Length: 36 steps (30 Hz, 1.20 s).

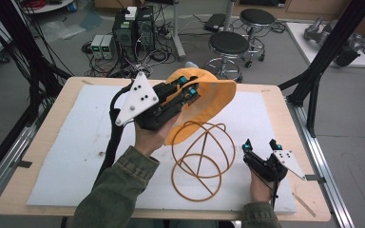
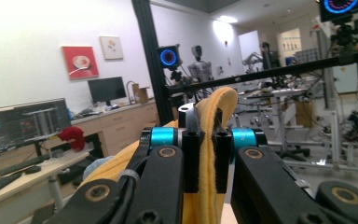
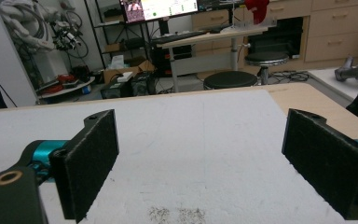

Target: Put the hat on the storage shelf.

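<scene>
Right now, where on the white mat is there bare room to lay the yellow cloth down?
The white mat is bare left of the left forearm, and at its far right corner. Crowded: the middle, where the wire frame sits, with the right hand-held gripper beside it.

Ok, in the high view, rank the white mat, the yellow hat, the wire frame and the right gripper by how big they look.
1. white mat
2. yellow hat and wire frame: alike; the hat is raised nearer the camera, so unsure
3. right gripper

We held our left gripper (image 1: 193, 91) raised above the middle of the table, its jaws clamped tight and angled toward the far edge, while our right gripper (image 1: 261, 145) rested low near the table's near right corner, jaws spread wide apart.
</scene>
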Tool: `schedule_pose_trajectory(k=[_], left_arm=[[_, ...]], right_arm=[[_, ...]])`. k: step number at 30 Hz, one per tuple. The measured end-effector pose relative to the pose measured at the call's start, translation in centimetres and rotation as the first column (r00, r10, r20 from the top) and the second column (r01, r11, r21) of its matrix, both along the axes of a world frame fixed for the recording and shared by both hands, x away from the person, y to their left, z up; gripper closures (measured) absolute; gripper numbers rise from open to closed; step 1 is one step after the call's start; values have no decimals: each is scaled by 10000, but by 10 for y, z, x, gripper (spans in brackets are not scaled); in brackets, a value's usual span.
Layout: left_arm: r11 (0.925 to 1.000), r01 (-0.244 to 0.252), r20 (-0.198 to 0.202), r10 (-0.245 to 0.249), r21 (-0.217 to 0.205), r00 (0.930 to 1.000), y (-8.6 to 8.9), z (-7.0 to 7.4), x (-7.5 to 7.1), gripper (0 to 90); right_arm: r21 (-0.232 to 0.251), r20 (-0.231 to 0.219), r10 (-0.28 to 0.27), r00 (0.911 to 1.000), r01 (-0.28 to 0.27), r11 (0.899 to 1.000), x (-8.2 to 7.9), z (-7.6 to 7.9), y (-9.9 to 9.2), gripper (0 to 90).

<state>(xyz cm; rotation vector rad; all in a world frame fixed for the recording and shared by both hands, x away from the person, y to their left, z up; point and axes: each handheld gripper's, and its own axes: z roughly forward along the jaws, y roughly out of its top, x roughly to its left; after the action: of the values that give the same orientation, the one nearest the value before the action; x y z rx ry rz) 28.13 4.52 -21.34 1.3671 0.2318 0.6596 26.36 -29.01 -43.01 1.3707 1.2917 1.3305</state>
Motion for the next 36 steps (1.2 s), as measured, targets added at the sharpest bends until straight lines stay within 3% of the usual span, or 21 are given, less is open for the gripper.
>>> schedule_pose_trajectory(k=[3, 6, 12, 20, 28, 36], left_arm=[[9993, 316, -293, -311, 187, 9991, -6, 1, -2, 869], [9979, 519, -326, -506, 397, 9982, -12, 2, -6, 869], [9907, 905, -38, -906, 1012, 9959, -24, -1, -21, 869], [9739, 1232, 254, -1303, 1907, 9911, -42, -11, -39, 867], [9545, 1998, -152, -2015, 2213, 9794, -51, -26, -51, 868], [9566, 2117, -80, -2145, 2001, 9767, -46, -42, -60, 867]], right_arm=[[-14, -33, 15, 10000, -15, 10000, 0, 0, 0, 97], [-64, 37, 40, 10000, -40, 10000, 0, 0, 0, 97], [-67, 31, 57, 10000, -57, 10000, 0, 0, 0, 97], [-53, 33, 69, 10000, -69, 10000, 0, 0, 0, 97], [-35, 42, 75, 10000, -75, 10000, 0, 0, 0, 97], [-31, -17, 91, 10000, -91, 10000, 1, 0, 1, 97]])
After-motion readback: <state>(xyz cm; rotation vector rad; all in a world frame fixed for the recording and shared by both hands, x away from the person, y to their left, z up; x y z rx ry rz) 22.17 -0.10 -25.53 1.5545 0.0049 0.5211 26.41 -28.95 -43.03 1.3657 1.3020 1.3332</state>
